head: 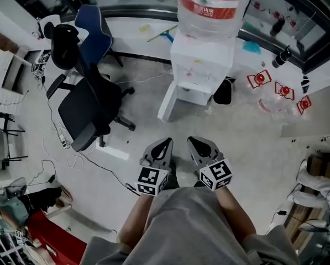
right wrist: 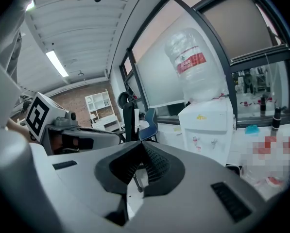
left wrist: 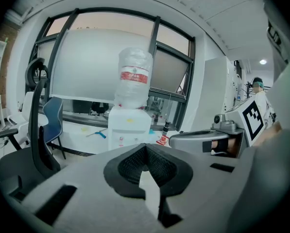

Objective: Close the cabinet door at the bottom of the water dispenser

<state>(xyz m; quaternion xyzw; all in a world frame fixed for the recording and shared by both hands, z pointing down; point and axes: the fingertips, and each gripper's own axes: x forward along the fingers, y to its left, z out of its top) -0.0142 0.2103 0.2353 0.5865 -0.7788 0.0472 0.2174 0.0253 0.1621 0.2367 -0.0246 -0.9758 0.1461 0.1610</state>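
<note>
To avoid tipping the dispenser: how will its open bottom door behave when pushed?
The cabinet door is a thin flat panel standing open, so it probably swings stiffly and lightly. The water dispenser carries a big bottle on top, so it may be top-heavy; push gently.

The white water dispenser carries a red-labelled clear bottle; to its left stand a black chair and a blue chair.
</note>
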